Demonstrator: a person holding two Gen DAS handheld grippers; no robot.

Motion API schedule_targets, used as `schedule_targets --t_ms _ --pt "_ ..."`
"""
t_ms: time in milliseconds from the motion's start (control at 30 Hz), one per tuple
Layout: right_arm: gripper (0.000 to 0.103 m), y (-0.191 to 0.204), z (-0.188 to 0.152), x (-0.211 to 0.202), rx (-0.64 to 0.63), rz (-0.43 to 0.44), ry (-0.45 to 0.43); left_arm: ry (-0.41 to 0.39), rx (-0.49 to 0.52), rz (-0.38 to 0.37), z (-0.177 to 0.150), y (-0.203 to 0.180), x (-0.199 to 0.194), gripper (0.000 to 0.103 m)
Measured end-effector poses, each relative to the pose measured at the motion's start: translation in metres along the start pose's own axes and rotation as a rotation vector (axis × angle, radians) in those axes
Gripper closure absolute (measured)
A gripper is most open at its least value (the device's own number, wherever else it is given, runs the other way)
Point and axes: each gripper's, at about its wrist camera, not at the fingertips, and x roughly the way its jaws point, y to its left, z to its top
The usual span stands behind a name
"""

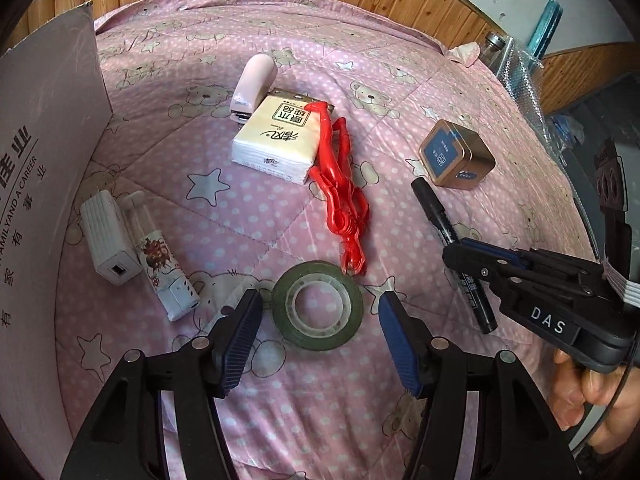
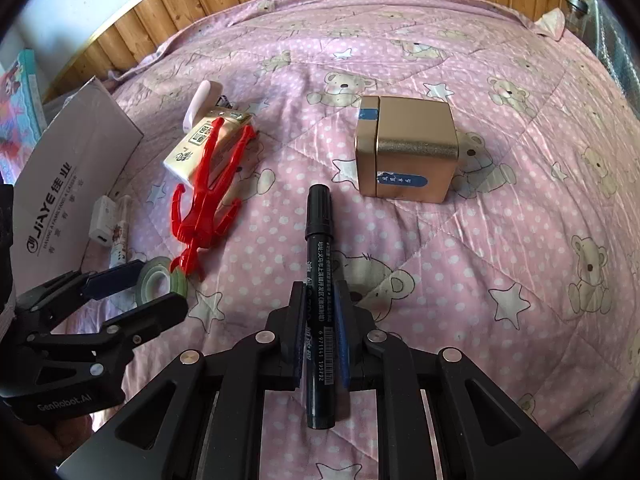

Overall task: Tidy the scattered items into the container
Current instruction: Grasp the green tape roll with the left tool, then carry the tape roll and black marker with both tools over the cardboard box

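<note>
Gripping the black marker (image 2: 320, 300) well is our first concern: it lies flat on the pink quilt (image 2: 460, 260), cap pointing away toward the gold tin (image 2: 406, 152), and the right claw (image 2: 320, 312) has its two pads pressed against the barrel, closed on it near the middle. From the left wrist view the same marker (image 1: 454, 236) shows with the right claw (image 1: 466, 254) across it. We judge the hold looks centred enough, so we would lift straight up before swinging, since a long barrel held at one spot can pivot and droop.

Beside it, the roll of tape (image 1: 318, 306) lies flat between the pads of the left claw (image 1: 318, 320), which stands wide open around it, not yet touching as far as we can tell. We would lower until the pads straddle the rim, then close across the ring's full width; the soft quilt may let the roll sink or tip.

The cardboard box (image 1: 48, 160) stands at the left edge of the bed and seems to be the container. On the way there lie the red plastic figure (image 1: 340, 200), the tissue pack (image 1: 280, 136), the white adapter (image 1: 108, 236) and a small printed tube (image 1: 160, 264), so we would carry both items high over them.
</note>
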Motion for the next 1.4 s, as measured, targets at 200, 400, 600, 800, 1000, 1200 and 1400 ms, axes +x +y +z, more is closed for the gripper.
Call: schedule_targets --t_ms 200,400,600,800,1000,1200,1400 --pt "0.089 0.002 -0.004 -0.001 -0.018 -0.002 -0.022 -0.012 0.117 0.095 0.002 -0.018 0.005 0.053" --pt "0.089 -0.003 -0.006 -0.008 0.006 0.023 -0.027 -0.003 0.005 0.054 -0.008 0.006 -0.010 0.053" --pt "0.089 -0.001 -0.012 -0.005 -0.022 0.013 -0.045 -0.029 0.105 0.114 -0.020 -0.015 -0.002 0.054" --pt "0.090 -0.007 -0.014 -0.028 0.003 0.045 -0.080 -0.048 0.051 0.103 -0.018 -0.007 -0.018 0.054" --pt "0.089 -0.004 -0.020 -0.038 0.024 0.112 -0.076 -0.086 0.062 0.084 -0.015 -0.023 -0.041 0.054" --pt "0.089 -0.005 -0.031 -0.046 0.056 0.155 -0.076 -0.108 0.077 0.080 -0.014 -0.037 -0.058 0.054" --pt "0.089 -0.010 -0.039 -0.056 0.082 0.178 -0.082 -0.123 0.084 0.076 -0.018 -0.048 -0.068 0.054"
